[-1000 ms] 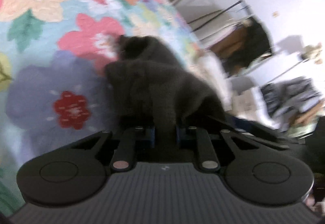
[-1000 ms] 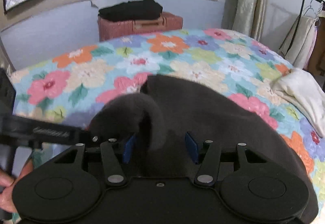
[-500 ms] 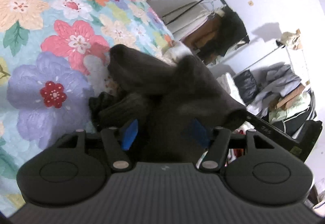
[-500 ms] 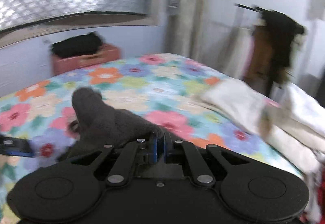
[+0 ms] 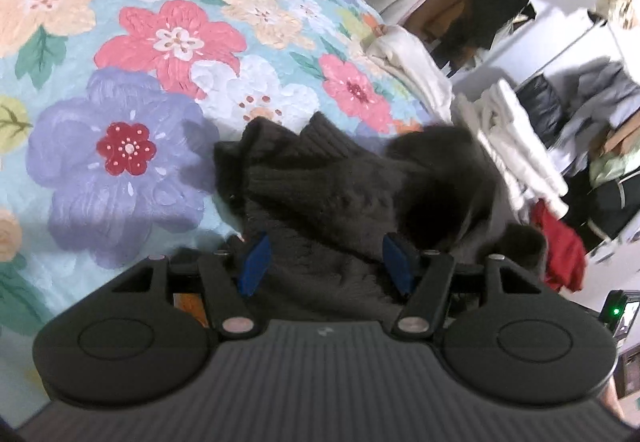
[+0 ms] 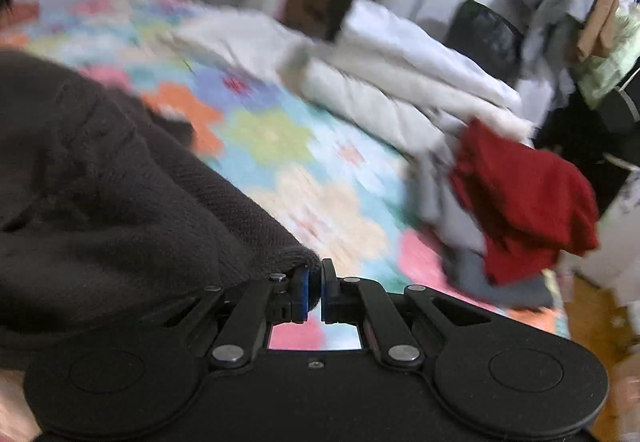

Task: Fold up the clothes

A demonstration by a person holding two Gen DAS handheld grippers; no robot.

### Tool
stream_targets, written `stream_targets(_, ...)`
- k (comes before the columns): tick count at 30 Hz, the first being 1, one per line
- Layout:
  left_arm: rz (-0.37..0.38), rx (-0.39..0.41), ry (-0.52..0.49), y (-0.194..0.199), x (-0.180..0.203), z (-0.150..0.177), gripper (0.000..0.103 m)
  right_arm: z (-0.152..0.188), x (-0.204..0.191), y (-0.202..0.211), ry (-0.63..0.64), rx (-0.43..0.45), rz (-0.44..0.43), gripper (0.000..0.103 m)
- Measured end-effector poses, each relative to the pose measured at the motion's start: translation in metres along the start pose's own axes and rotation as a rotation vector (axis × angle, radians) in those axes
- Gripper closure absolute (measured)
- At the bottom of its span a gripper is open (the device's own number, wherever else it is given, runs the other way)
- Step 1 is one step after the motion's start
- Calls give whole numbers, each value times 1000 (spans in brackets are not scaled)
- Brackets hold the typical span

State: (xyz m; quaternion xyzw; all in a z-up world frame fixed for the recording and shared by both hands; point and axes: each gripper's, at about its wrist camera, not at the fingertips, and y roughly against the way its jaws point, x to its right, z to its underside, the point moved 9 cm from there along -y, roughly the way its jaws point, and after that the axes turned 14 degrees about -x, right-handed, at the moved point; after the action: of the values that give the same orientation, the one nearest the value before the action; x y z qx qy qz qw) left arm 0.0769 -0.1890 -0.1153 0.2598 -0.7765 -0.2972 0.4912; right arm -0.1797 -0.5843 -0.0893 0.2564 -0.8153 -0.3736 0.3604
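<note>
**Dark knitted sweater on flowered bedspread**

Dark sweater [image 5: 340, 177]: bunched on the flowered bedspread [image 5: 132, 89], partly lifted. Left gripper [image 5: 326, 262]: jaws parted, knit lying loosely between the blue pads, not pinched. Right gripper [image 6: 314, 292]: jaws clamped on an edge of the sweater [image 6: 120, 193]. White bedding [image 6: 384, 81] and red garment [image 6: 524, 193] are seen near the bed's far side.
</note>
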Motion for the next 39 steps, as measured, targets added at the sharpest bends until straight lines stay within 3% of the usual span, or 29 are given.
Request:
stream_targets(3,-17,-16,-15,-5,1,4,42,11,19,-22,-40,-57,26,99)
stream_targets(6,-31,-52,-12,-13,-1,8,42,10,29,-31,-120,-98,-52,98)
stream_targets(9,-33,-77,-15,-18,4,15,41,4,32,-23,-153,-79,-125,96)
stream_targets(11,-31,-80,-27,-20,11,19,32,3,35,-14,-168,-59,-168,90)
stream_targets(13,-33,-77,-30,-21,19,23,30,3,37,-6,-187,-25,-226,81)
stream_targets(16,-12,-68,-16,-25,28,28,30,1,41,9,-224,28,-334,80)
stream_targets(18,25,-73,-15,-27,37,30,35,-4,44,18,-252,50,-400,79)
stream_targets(21,24,-91,-62,-29,50,33,54,-15,39,34,-246,88,-456,79)
stream_targets(23,-5,-86,-108,-27,56,33,68,-26,35,47,-219,126,-434,75)
stream_targets(25,-48,-77,-141,-21,57,30,72,-36,32,61,-200,158,-406,52)
stream_targets(29,-117,-1,-154,0,45,11,72,-53,0,79,-96,144,-450,45)
stream_targets(30,-124,16,-150,5,40,6,68,-57,-8,84,-69,140,-461,43)
stream_targets(32,-132,32,-141,11,30,0,52,-58,-41,84,19,103,-579,43)
stream_targets(33,-139,36,-129,12,24,-2,50,-56,-61,83,63,86,-648,43)
stream_targets(36,-124,20,-72,6,7,-4,46,-50,-117,87,212,78,-751,42)
stream_targets(39,-84,-1,-23,-3,-2,-4,46,-40,-160,94,417,166,-674,35)
